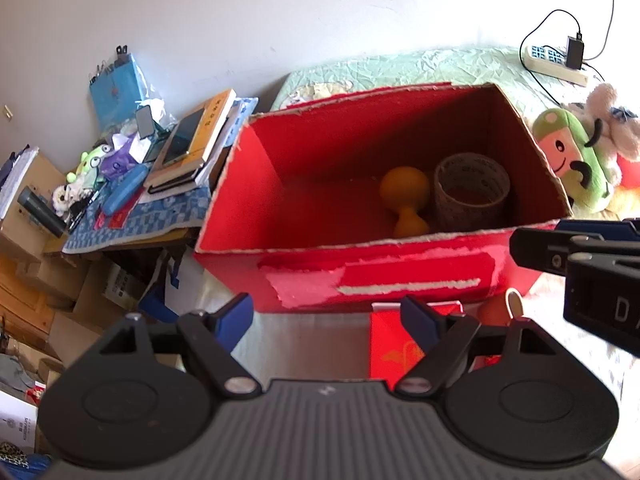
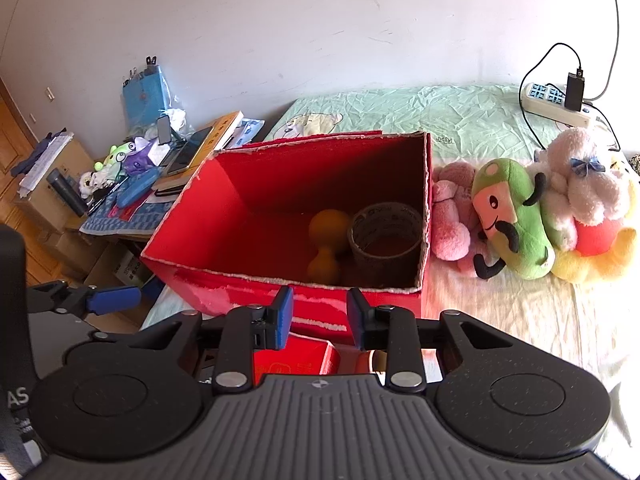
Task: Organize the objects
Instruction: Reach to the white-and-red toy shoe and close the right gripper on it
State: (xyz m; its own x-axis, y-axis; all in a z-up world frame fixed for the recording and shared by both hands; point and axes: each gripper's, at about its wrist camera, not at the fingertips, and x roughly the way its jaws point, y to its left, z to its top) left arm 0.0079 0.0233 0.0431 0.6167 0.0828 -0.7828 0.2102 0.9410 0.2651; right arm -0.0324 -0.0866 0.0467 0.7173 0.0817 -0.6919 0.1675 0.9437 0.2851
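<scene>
Green bedsheet (image 2: pixel 460 116), red box (image 2: pixel 248 184) (plush toys (image 2: pixel 516 224) beside), cluttered side table (image 1: pixel 132 216)

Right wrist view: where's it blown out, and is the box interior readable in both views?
Right wrist: sunlit bedsheet clips to white at lower right. Both views: red box interior shadowed, yet tape roll and orange toy stay readable. Left wrist: lower-right edge overexposed; fisheye bends the box rim.

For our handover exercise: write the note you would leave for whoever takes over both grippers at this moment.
Left gripper: open, empty, in front of the red cardboard box.
Right gripper: open, empty, at the box's near wall.
Done: orange dumbbell-shaped toy and tape roll lie in the box.
Left: small red carton under the right gripper; plush toys on the bed beside the box, possibly next.
</scene>
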